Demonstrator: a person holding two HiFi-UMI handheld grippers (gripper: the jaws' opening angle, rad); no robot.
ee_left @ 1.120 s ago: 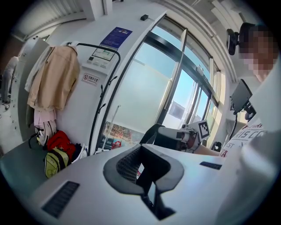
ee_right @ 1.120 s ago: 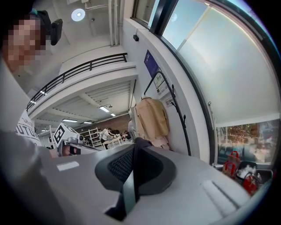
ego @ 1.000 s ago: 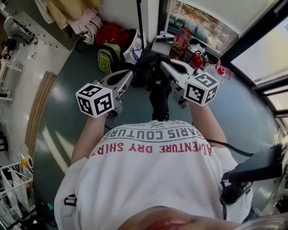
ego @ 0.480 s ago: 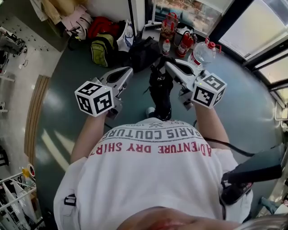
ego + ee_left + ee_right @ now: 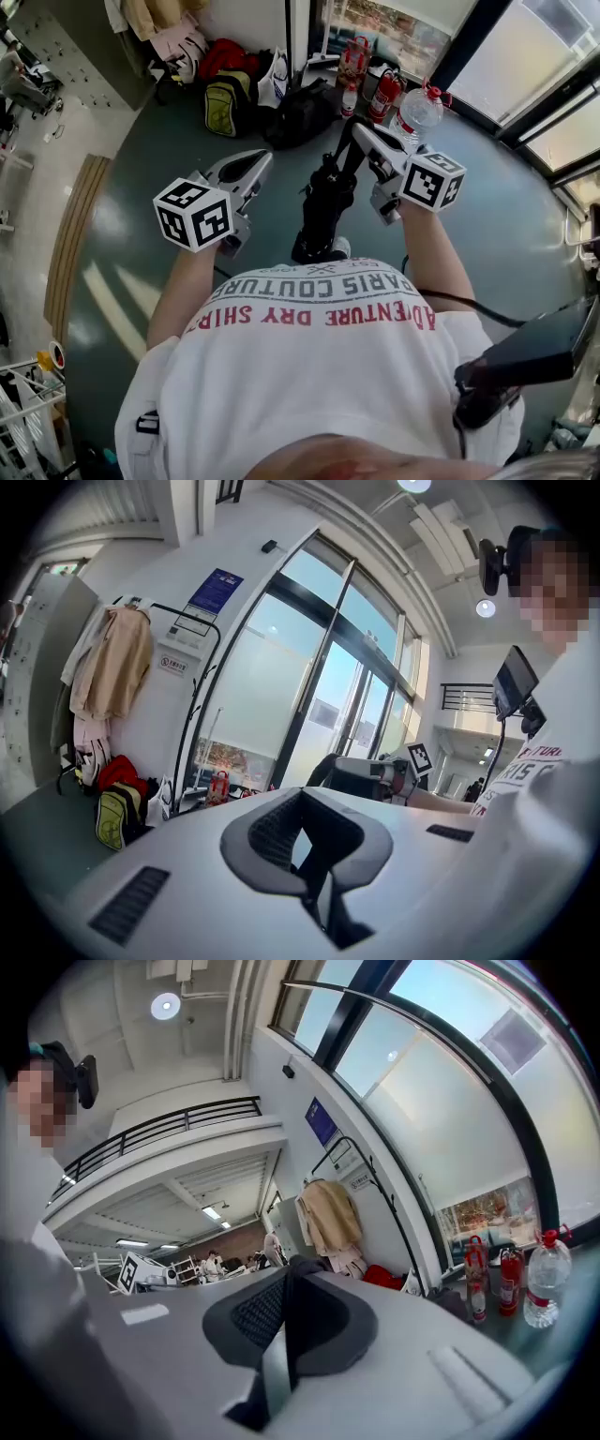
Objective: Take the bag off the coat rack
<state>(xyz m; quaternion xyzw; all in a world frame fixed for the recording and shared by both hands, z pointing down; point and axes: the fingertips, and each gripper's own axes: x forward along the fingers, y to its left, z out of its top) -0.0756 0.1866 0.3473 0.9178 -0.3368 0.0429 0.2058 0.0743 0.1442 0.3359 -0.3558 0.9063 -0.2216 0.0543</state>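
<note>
Since it moved back, bag point(image 5: 323, 206) gripped by right claw point(image 5: 355, 129)

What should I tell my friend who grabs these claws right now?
Right claw: shut on the black bag, which hangs below it.
Left claw: shut, nothing in it.
Coat rack: across the room, a coat on it, the bag well clear of it.
Done: bag is off the rack.
Left: probably just carry it away and set it down.

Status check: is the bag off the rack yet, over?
Right gripper shut on strap of black bag, hanging free, off coat rack. Left gripper shut, empty. Nothing fouling the bag.
</note>
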